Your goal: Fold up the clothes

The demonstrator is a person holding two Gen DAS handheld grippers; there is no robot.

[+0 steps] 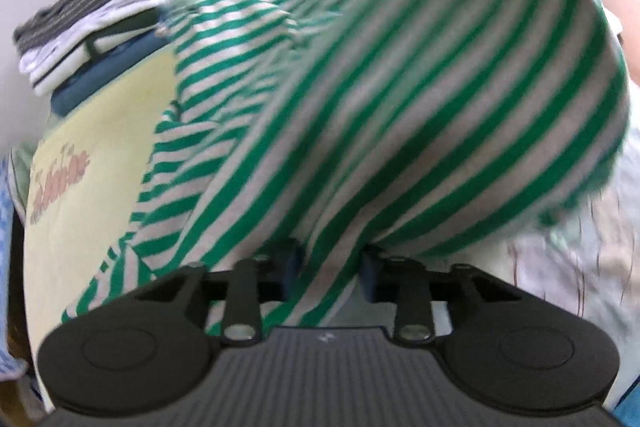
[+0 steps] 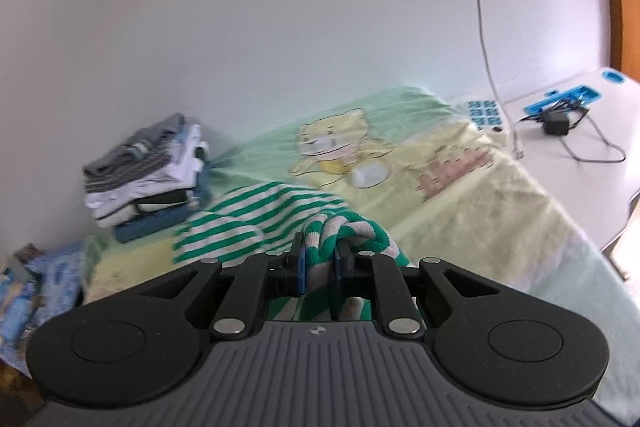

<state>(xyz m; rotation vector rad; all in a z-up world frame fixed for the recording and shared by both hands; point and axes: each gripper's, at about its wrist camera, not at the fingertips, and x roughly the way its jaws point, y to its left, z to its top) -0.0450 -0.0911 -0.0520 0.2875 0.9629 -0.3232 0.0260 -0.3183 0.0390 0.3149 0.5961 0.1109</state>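
A green-and-white striped garment [image 1: 360, 99] hangs stretched and blurred in front of the left wrist camera. My left gripper [image 1: 328, 267] is shut on a fold of it, the cloth bunched between the pads. In the right wrist view the same striped garment [image 2: 256, 223] trails down onto the yellow-green blanket [image 2: 480, 211]. My right gripper [image 2: 320, 263] is shut on a bunched edge of it, with cloth between the blue pads.
A stack of folded clothes [image 2: 148, 171] sits at the back left by the white wall; it also shows in the left wrist view [image 1: 92, 23]. A white desk [image 2: 592, 131] with a blue tool and cables stands at the right. Blue patterned fabric [image 2: 36, 291] lies at the left.
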